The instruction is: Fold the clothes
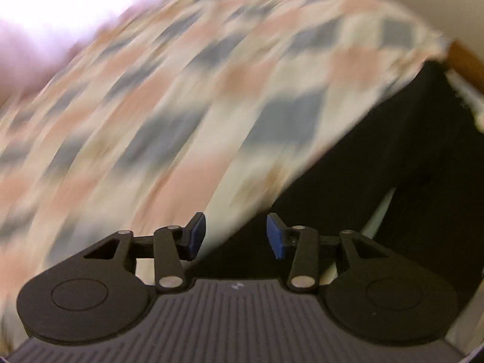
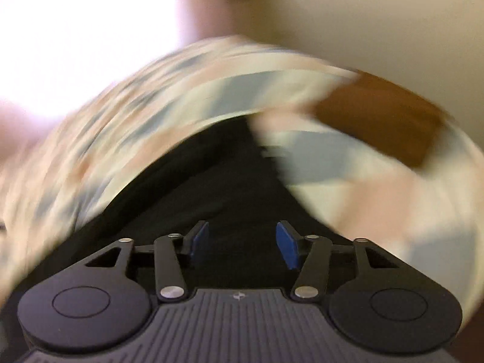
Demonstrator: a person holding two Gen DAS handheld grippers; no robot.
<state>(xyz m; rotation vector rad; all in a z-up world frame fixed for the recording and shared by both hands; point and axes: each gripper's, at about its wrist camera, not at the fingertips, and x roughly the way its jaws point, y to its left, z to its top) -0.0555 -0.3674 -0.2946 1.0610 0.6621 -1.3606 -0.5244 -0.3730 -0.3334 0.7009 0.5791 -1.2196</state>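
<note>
The patterned cloth (image 1: 169, 115) is a check of pale pink, slate grey-blue and cream patches, smeared by blur in both wrist views. The garment (image 2: 211, 181) lying on it is plain black, with no visible print. A strip of wood (image 2: 384, 118) past the cloth's edge is warm orange-brown. The left gripper (image 1: 236, 236) and right gripper (image 2: 242, 243) are matt black with bright blue pads (image 1: 275, 236) and silver pivot pins.
</note>
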